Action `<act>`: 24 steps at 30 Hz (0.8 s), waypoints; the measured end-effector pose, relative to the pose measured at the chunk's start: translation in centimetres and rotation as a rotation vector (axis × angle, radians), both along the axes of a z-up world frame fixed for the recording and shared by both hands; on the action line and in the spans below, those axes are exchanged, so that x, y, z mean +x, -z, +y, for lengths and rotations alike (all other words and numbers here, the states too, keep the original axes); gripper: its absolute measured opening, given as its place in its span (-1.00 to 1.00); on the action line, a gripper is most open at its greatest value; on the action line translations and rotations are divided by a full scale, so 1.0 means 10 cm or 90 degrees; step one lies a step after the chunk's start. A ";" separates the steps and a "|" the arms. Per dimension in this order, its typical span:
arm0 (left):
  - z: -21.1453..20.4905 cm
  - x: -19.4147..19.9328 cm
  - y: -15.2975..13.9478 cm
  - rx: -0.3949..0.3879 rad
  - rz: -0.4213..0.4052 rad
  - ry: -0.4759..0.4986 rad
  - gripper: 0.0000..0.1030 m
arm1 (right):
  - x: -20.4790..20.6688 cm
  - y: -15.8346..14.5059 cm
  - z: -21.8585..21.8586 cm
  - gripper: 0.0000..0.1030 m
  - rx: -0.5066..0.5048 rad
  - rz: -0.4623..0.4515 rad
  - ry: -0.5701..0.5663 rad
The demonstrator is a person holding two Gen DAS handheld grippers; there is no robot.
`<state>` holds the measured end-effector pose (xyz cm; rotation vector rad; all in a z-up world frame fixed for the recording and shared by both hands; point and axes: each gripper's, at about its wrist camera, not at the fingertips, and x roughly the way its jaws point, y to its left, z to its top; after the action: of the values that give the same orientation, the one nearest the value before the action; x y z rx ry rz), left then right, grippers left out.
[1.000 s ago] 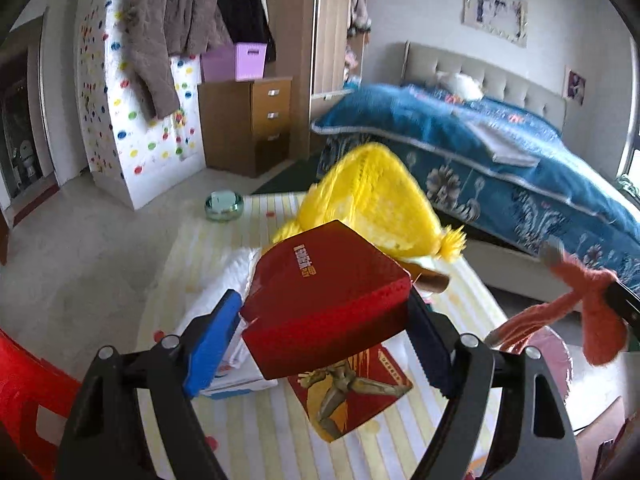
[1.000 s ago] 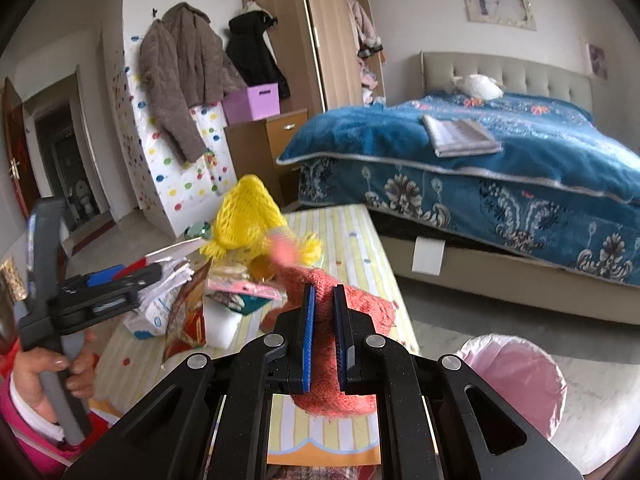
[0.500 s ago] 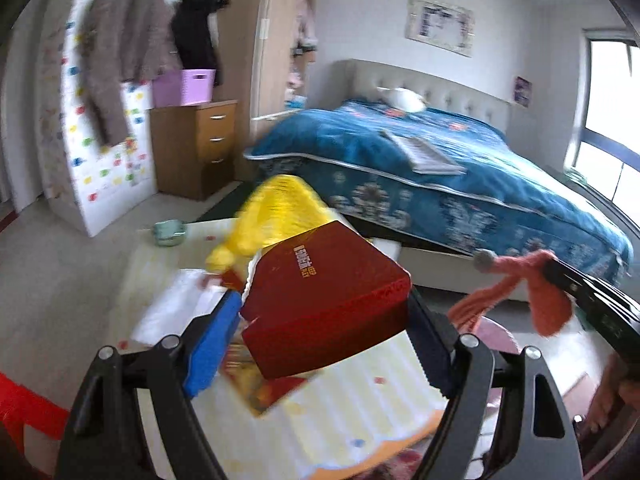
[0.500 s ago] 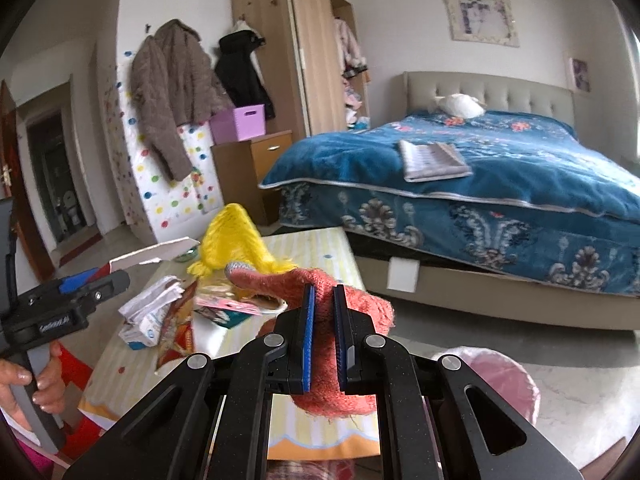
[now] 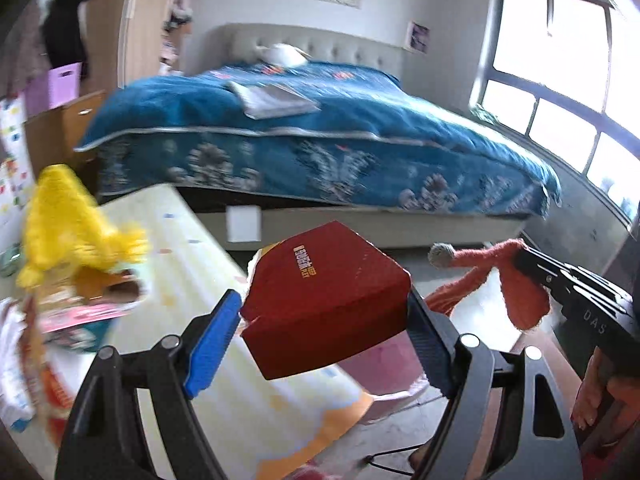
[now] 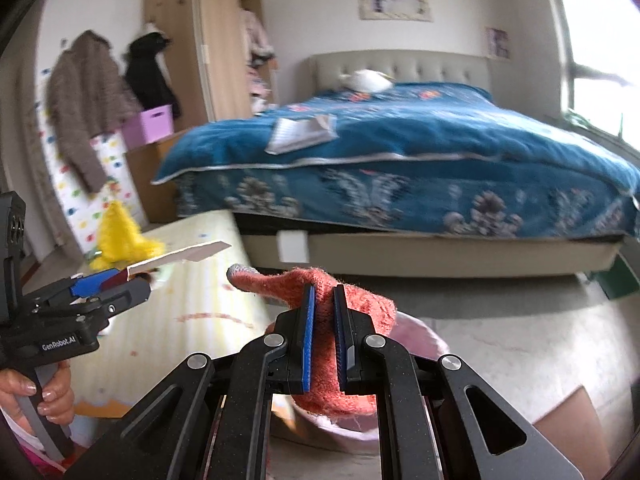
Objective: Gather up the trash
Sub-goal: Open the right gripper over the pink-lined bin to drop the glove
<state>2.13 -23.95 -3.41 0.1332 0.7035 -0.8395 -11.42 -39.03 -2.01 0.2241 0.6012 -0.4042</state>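
Your left tongs (image 5: 320,332) are spread wide but clamped on a dark red carton (image 5: 328,304), a blue pad against one side and a black pad against the other. The carton is glossy, with a small line of yellow lettering near its top edge and a torn, pale lip at the lower left corner; it hangs in the air, tilted, above the edge of the tabletop (image 5: 248,400) and a pink bin (image 5: 380,364) on the floor. Your right tongs (image 6: 322,340) are pressed almost together, pinching a coral knitted glove (image 6: 360,308). The glove is fuzzy and limp, one finger with a grey tip pointing left, the rest sagging below the pads, held over the same pink bin. On the yellow-striped tabletop sit a yellow knitted hat (image 5: 68,224) and a blurred heap of wrappers (image 5: 72,312) just beside it. Beyond them stands a bed (image 6: 400,152) with a blue cover.
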 end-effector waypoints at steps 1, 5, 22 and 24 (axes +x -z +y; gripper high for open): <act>-0.09 -0.01 0.03 0.004 0.003 0.009 0.53 | -0.01 0.04 -0.08 -0.82 0.004 0.004 0.009; -0.49 -0.01 0.21 0.026 0.015 0.049 0.54 | 0.02 0.25 -0.40 -0.82 0.026 0.028 0.038; -0.53 0.20 0.29 0.045 0.014 0.000 0.79 | 0.00 0.53 -0.61 -0.18 0.072 0.043 0.055; -0.36 0.20 0.24 0.037 0.013 -0.019 0.79 | -0.02 0.45 -0.50 -0.18 0.063 0.027 0.037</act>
<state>4.11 -27.55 -5.84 0.1663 0.7484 -0.7936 -11.64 -44.06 -6.50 0.3291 0.6585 -0.4369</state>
